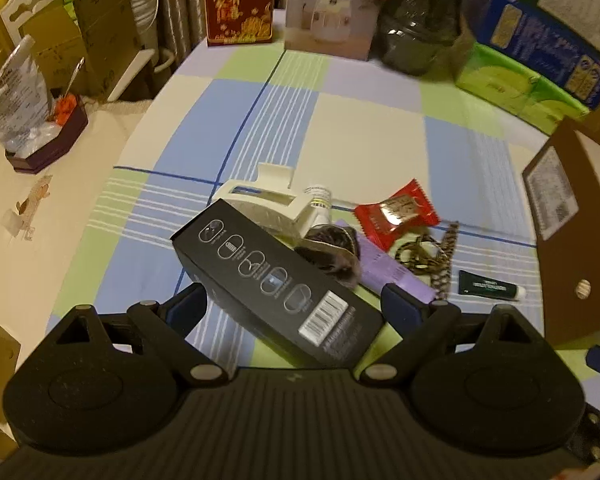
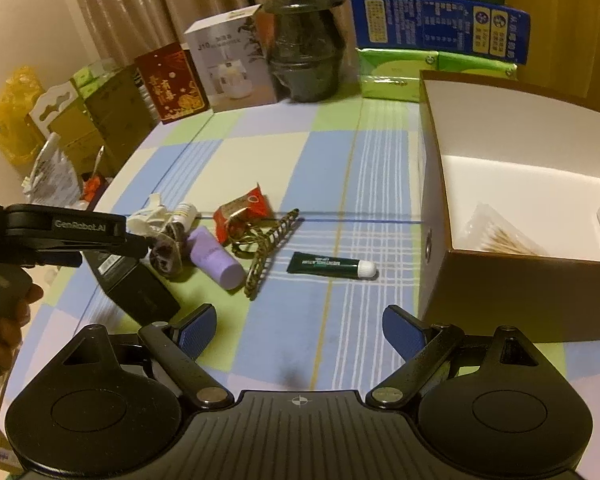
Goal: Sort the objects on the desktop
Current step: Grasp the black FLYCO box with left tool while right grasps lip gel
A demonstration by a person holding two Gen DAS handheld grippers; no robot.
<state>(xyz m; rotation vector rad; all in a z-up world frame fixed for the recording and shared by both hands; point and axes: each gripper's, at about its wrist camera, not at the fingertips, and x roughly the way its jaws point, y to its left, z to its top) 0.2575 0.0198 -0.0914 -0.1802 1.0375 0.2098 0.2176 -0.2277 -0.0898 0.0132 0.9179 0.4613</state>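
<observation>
Checked cloth covers the surface (image 2: pixel 332 168), boxes and curtains behind. Black box (image 1: pixel 276 280) lies long axis diagonal — barcode end nearest, between the left gripper's (image 1: pixel 292 304) spread jaws, apparently ungripped. Right gripper (image 2: pixel 300 328) hovers wide open, empty — green tube (image 2: pixel 328 265) just ahead.

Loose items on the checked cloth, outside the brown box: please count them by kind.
Hair clips: 2, white, leopard
Tubes and bottles: 3, green, purple, white
Black box: 1
Red sachet: 1
Dark scrunchie: 1
Total: 8
</observation>
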